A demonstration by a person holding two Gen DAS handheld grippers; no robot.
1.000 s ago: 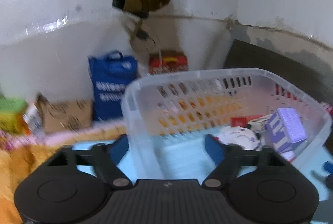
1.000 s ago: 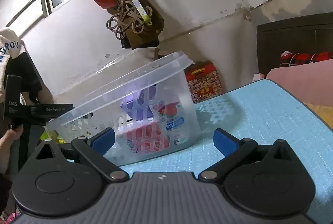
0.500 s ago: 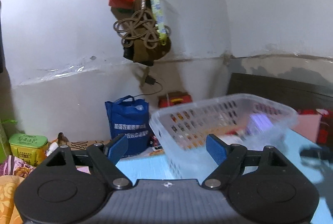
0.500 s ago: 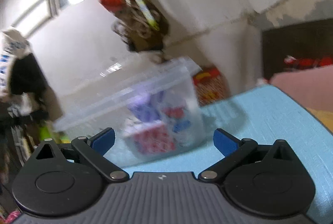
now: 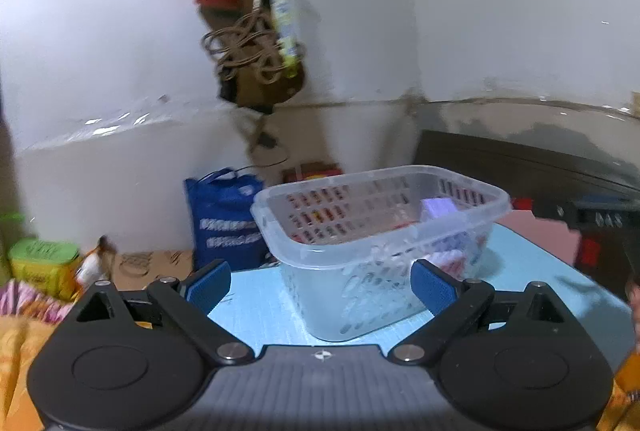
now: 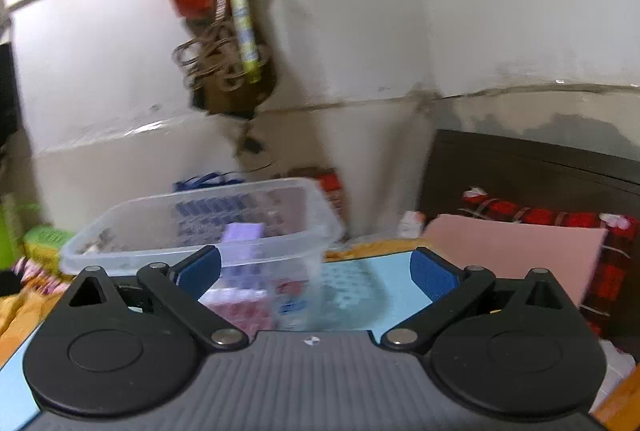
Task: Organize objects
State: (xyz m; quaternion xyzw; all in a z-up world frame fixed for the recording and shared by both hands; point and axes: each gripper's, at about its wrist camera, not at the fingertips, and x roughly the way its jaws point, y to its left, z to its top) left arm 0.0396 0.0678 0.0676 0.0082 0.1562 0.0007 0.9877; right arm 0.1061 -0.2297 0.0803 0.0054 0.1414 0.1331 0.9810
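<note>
A clear plastic basket [image 5: 280,243] stands on the light blue mat [image 5: 256,307]. It holds a purple box [image 5: 438,209] and several small packets. My left gripper [image 5: 320,285] is open and empty, a short way in front of the basket. In the right wrist view the same basket [image 6: 120,255] sits ahead to the left, with the purple box [image 6: 244,233] inside. My right gripper [image 6: 316,271] is open and empty, near the basket's right end.
A blue bag [image 5: 224,219] and cardboard [image 5: 148,263] stand by the white wall behind the mat. A green tin [image 5: 44,263] is at far left. A dark headboard [image 6: 532,175] and pink board [image 6: 512,251] are at right. Bags hang on the wall [image 5: 256,71].
Both grippers have pulled back and risen from the basket, which now looks smaller and farther. The right view has swung right, showing the headboard and pink board. Both stay open.
</note>
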